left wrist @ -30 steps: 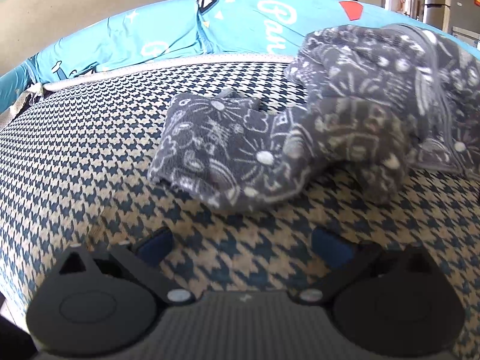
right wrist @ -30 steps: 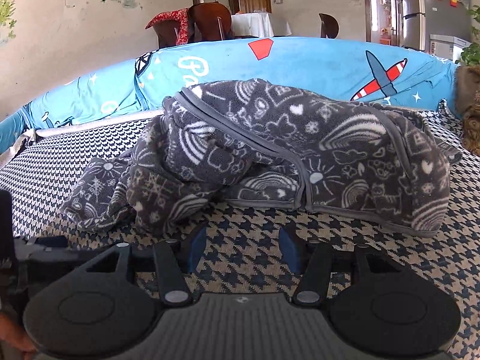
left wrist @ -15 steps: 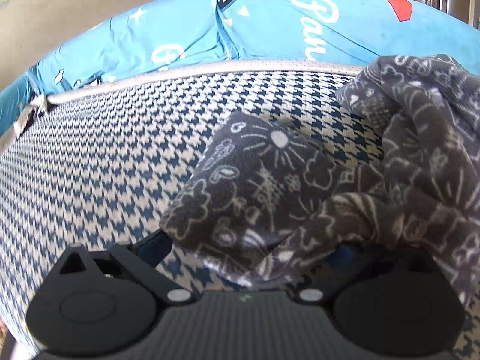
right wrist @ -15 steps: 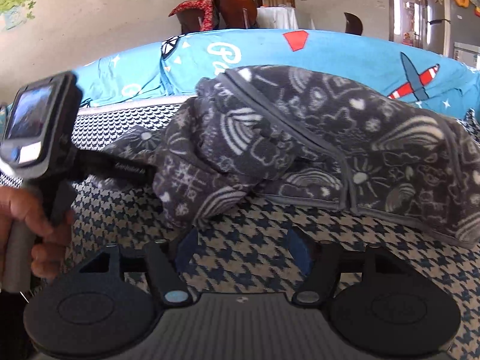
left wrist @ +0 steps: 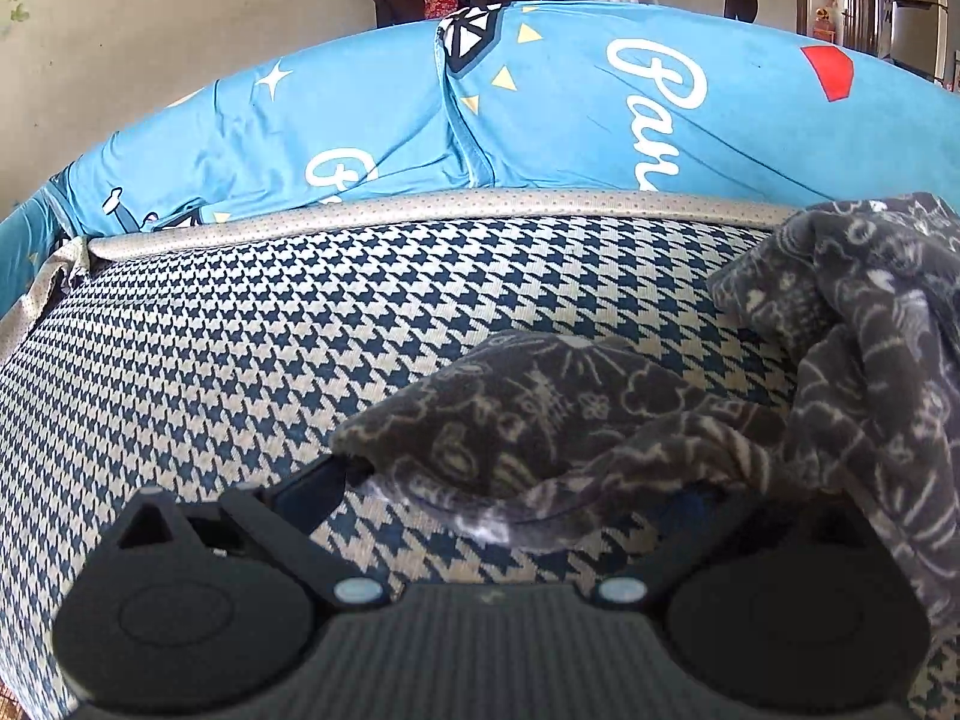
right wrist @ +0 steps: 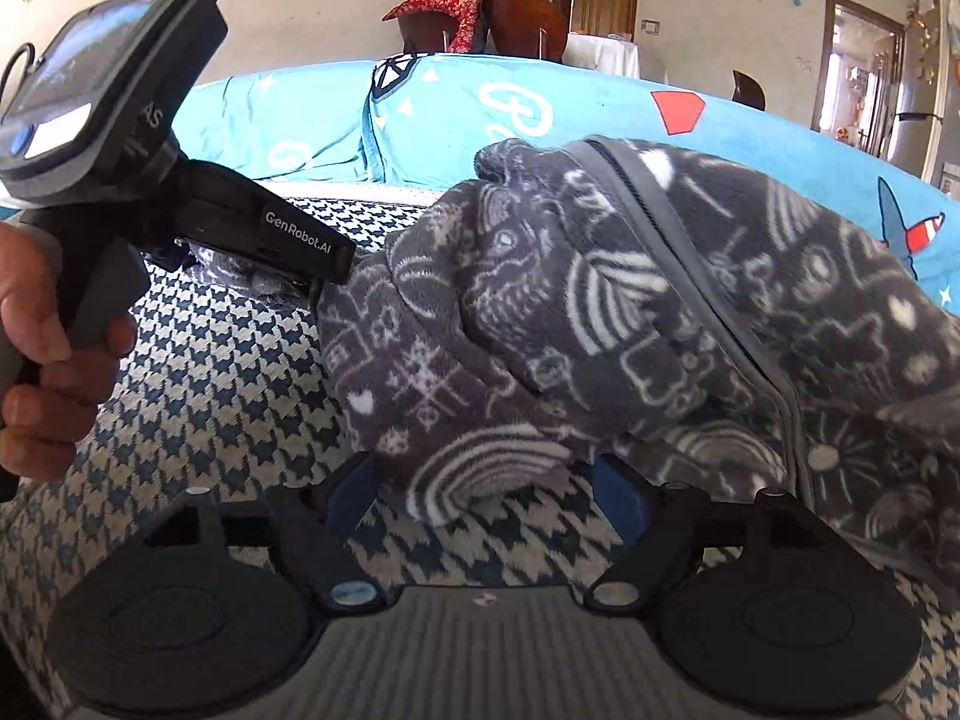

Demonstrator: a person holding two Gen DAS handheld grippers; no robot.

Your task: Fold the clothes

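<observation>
between both spread tongs (left wrist: pixel 510 492) lies grey fleece garment (right wrist: pixel 630 312).

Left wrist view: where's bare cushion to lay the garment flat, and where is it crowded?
Free: the houndstooth cushion left of the grey fleece garment, bordered by the beige piping and blue cover behind. Crowded: the right side, where the garment heaps up, with both open grippers, left gripper and right gripper, at its edge.
</observation>
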